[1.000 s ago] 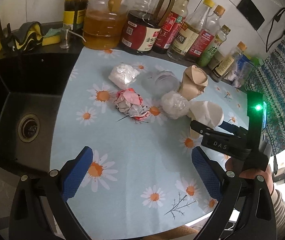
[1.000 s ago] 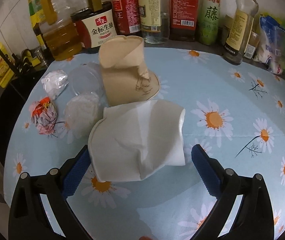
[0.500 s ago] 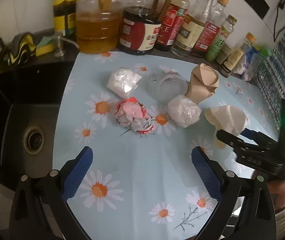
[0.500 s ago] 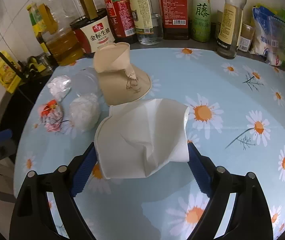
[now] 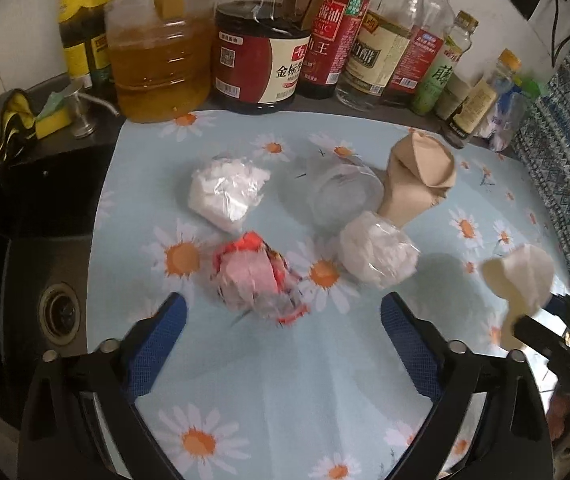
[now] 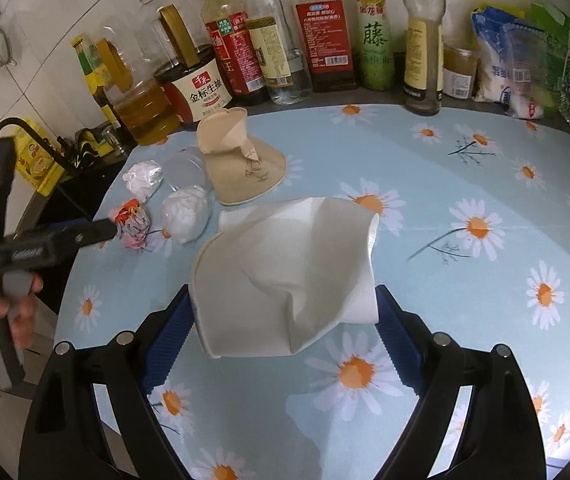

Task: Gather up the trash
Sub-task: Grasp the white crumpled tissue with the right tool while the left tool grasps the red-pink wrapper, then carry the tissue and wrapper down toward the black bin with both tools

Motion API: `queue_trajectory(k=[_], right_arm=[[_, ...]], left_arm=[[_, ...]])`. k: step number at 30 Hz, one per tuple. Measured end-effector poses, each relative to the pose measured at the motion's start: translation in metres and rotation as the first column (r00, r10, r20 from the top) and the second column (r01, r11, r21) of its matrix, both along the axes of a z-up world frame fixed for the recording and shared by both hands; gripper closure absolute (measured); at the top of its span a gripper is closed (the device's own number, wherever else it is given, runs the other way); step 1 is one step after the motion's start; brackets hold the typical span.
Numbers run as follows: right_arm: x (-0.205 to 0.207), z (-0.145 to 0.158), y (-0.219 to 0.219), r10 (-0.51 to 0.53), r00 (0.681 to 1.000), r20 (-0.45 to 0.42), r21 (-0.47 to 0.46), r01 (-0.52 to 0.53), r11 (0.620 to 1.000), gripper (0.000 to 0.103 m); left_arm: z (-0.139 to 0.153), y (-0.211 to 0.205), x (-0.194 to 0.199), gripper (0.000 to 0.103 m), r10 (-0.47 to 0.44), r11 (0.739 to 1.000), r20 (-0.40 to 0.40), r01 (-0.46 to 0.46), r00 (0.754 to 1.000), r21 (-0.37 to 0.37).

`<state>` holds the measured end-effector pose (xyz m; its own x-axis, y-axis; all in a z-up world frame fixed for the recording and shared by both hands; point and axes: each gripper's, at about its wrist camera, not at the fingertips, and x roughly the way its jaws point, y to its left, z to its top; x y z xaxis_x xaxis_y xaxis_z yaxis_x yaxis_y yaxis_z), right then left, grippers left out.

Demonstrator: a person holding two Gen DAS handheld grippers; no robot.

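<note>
A crushed white paper cup was observed clamped between the blue pads of the right gripper, lifted clear of the daisy-print table mat near the mat's front edge. In the left wrist view the same cup was seen held above the mat's right edge.

The left gripper was recorded with its jaws spread wide and nothing between them, positioned over the front-left part of the mat. A red-and-white crumpled wrapper was noted just ahead of its fingers, not touched by them.

Remaining trash was logged toward the mat's middle and back-left: a plastic-wrapped white wad, a second wrapped white wad, a clear plastic lid, and a crushed tan paper cup. The tan cup and second wad appeared touching.

Sauce and oil bottles were recorded along the mat's back edge. A dark sink was noted beside the left edge.
</note>
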<state>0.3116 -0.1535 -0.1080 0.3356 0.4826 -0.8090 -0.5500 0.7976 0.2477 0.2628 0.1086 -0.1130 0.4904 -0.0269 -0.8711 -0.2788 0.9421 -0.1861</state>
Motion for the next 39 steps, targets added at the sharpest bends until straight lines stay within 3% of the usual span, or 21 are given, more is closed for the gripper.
queue_trajectory(k=[4,9,24,39], right_arm=[[-0.003,0.0,-0.012,-0.008,1.0,-0.014,0.027,0.008,1.0,0.017],[-0.003,-0.001,-0.022,-0.03,0.999,-0.025,0.038,0.031,0.999,0.017],[-0.007,-0.002,-0.021,-0.025,0.999,-0.027,0.039,0.026,0.999,0.017],[-0.048,0.017,0.001,0.017,1.0,0.012,0.03,-0.018,0.999,0.017]], left_arm=[[-0.009,0.004,0.013,0.027,-0.011,1.0,-0.025,0.012,1.0,0.014],[-0.022,0.008,0.026,0.051,-0.019,0.999,-0.063,0.021,0.998,0.034],[-0.014,0.0,0.013,0.055,-0.041,0.998,-0.031,0.043,0.999,0.036],[0.007,-0.017,-0.055,0.055,-0.068,0.998,0.028,0.067,0.997,0.007]])
